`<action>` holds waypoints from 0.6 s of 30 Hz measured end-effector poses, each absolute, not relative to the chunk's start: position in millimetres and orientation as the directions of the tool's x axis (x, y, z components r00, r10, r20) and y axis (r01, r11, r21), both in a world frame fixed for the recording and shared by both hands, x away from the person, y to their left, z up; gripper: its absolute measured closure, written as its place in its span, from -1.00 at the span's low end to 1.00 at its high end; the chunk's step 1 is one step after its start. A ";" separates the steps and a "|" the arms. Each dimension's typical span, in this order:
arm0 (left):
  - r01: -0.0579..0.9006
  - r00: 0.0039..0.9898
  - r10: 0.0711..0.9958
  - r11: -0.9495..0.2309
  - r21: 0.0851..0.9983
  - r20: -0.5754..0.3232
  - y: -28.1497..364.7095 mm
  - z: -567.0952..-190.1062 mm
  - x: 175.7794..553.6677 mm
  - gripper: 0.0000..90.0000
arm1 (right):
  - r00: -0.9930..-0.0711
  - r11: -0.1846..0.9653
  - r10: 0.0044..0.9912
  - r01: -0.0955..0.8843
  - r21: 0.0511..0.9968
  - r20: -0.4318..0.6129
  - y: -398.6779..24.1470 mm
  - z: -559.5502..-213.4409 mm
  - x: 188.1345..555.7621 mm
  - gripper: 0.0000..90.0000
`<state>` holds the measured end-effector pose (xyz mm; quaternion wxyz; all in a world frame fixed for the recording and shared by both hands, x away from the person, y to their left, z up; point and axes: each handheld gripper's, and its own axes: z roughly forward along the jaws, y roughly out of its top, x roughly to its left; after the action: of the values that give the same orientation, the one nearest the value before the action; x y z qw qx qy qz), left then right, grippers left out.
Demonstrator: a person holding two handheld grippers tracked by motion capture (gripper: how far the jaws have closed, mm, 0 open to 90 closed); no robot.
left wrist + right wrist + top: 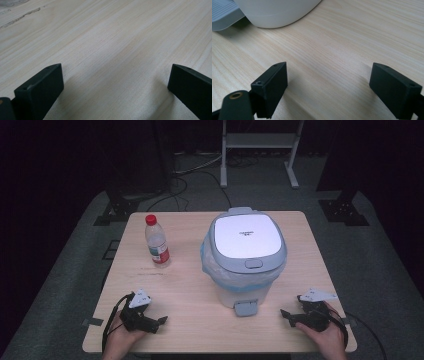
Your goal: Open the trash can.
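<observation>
Left gripper (159, 321) rests low at the near left of the wooden table (190, 320), jaws spread wide with bare tabletop between them. Right gripper (286, 315) sits at the near right, jaws likewise wide apart and empty, aimed toward the pedal bin (245, 260). The bin stands mid-table, lid closed, pedal (246, 307) facing the person. A water bottle (156, 241) stands upright, well left of it.
</observation>
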<state>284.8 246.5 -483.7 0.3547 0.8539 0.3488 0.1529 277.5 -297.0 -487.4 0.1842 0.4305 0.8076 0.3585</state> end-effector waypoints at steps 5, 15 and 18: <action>0.487 0.710 0.704 -0.505 0.712 0.014 246.5 -483.6 284.9 -1.00 | -0.574 0.373 0.819 0.549 0.748 0.013 -297.8 -486.8 275.0 -0.47; 0.491 0.706 0.708 -0.502 0.712 0.012 246.5 -483.6 285.3 -1.00 | -0.577 0.361 0.817 0.531 0.767 0.016 -299.2 -485.8 273.9 0.17; 0.493 0.702 0.712 -0.499 0.712 0.012 246.6 -483.7 285.2 -1.00 | -0.581 0.361 0.814 0.529 0.768 0.018 -299.8 -485.6 273.8 0.30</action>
<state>285.2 246.6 -483.7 0.3541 0.8518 0.3538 0.1544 273.8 -299.8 -485.6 0.1871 0.4180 0.8033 0.3808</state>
